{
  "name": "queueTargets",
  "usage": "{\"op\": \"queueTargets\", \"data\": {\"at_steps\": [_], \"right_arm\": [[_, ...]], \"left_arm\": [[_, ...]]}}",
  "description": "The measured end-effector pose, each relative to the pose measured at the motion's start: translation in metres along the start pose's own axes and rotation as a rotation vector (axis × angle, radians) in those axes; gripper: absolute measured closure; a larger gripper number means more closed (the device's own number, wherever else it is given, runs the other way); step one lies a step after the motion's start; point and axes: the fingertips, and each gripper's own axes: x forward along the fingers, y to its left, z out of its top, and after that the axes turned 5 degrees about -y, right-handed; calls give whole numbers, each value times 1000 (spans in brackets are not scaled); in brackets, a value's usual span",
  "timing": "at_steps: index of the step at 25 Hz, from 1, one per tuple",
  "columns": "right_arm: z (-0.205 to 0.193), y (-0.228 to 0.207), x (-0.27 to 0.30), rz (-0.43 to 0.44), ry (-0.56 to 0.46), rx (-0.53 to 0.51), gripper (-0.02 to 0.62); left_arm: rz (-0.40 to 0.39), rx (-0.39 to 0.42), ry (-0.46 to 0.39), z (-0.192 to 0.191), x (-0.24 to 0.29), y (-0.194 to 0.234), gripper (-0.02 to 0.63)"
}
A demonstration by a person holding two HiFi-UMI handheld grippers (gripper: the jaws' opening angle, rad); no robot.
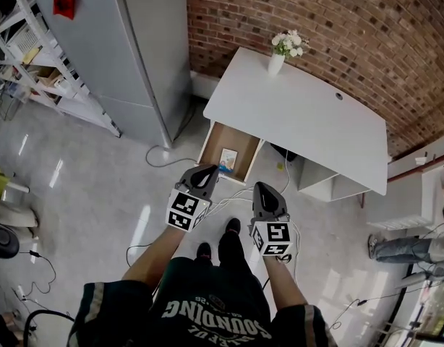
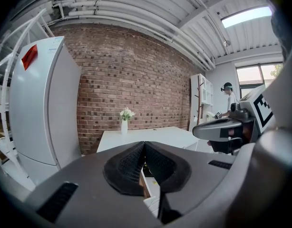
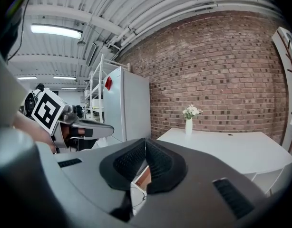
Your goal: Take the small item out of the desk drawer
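Small item (image 1: 228, 157) lay in open drawer (image 1: 215, 142) | I held left gripper (image 1: 206, 173), right gripper (image 1: 263, 192) nearby, jaws together, empty, pre-reach.

Vase (image 1: 275, 63) on desk (image 1: 301, 121); card (image 1: 228, 157), perhaps, in drawer (image 1: 210, 142)

You cannot identify the small pale item (image 1: 228, 157) in the brown wooden drawer (image 1: 216, 142). The right edge crops a jeans-clad person (image 1: 406, 246).
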Motion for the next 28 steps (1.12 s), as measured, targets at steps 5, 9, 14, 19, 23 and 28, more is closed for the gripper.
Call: {"op": "queueTargets", "data": {"at_steps": [5,9,14,19,23,28], "right_arm": [[-1,-19,30,28,11,15,571],[3,-37,55,61,18,14,571],[8,-58,80,109,28,13,571],[10,-70,99,159,36,22,571],[5,-78,108,202,49,21,571],[3,-82,120,226,60,36,571]], "left_arm": [[20,-4,20,-2,28,12,591],[50,-14,30,0,55,23,591],[85,-25,45,3,83,28,591],[125,-28,58,5,102,36,591],[159,-29,69,5,112,38,591],[186,-35,86,1,115,46,591]]}}
